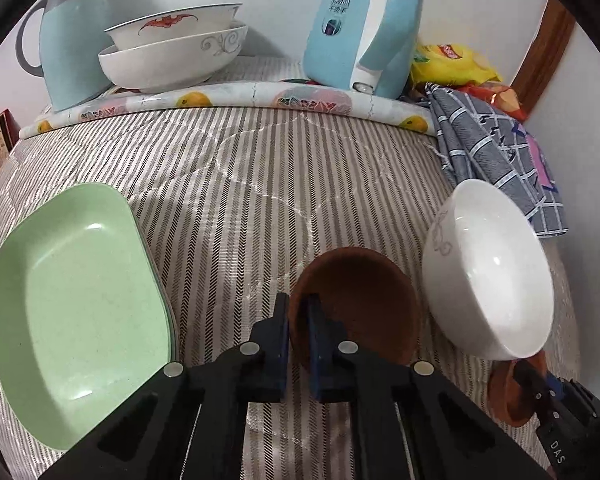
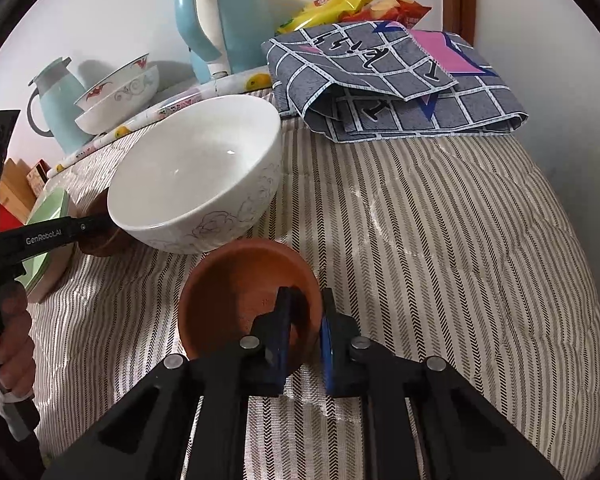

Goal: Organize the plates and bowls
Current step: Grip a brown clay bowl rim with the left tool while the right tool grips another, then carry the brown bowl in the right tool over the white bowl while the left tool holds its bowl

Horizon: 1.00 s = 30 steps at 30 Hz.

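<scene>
Both tongs sit at the bottom of their own views, each pinched onto a brown dish. My left gripper (image 1: 298,336) has its jaws closed over the near rim of one brown bowl (image 1: 364,300), one pad outside the wall, one inside. My right gripper (image 2: 305,330) grips a second brown bowl (image 2: 244,292) the same way, on its right rim. Neither dish looks lifted yet; both seem to rest on the striped cover (image 2: 440,240), though I can't be certain.

Between the two brown bowls stands a white bowl (image 2: 198,172), just beside each. To my far left lies the green tray (image 1: 76,308), apparently with another like it underneath. At the back, on the patterned mat (image 1: 236,96), two decorated white bowls (image 1: 172,48) are already nested, between a pale blue jug (image 1: 74,32) and a blue kettle (image 1: 364,24). Folded grey cloth (image 2: 400,80) and snack bags (image 2: 352,4) occupy the right rear corner.

Progress, by my reckoning: early to middling. One nested pair is done; the brown pair, white bowl and green tray remain loose. Likely next job is stacking one brown bowl into the other.

Pose: both grippers pitch steeply downward, side by side. My left hand (image 2: 8,332) shows wrapped round its handle.
</scene>
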Available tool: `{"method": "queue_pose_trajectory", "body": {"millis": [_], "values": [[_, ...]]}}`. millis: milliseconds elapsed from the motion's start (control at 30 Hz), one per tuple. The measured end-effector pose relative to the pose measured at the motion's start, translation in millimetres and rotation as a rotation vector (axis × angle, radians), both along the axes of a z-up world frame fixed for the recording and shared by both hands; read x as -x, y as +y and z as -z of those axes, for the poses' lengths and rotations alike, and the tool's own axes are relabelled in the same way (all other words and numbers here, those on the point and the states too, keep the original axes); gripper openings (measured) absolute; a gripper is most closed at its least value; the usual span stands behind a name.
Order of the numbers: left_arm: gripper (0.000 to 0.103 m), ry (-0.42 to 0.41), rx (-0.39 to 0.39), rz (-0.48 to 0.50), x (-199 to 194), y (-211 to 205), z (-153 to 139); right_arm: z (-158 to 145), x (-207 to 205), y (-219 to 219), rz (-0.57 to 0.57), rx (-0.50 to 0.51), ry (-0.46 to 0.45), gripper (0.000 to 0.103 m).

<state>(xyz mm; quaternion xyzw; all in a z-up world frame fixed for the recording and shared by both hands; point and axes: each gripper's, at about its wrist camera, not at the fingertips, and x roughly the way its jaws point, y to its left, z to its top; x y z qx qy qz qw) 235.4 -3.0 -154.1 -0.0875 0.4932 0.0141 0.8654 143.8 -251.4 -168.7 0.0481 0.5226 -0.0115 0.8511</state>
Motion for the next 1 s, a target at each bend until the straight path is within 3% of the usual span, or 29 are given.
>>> {"method": "queue_pose_trajectory", "body": {"millis": [533,1000], "values": [[0.008,-0.063,0.043,0.013,24,5,-23,-19,15,-1,0.038,0.004,-0.038,0.008],[0.008,-0.103,0.041,0.019,48,10,-54,-60,37,-4,0.089,0.005,-0.099,0.008]]}}
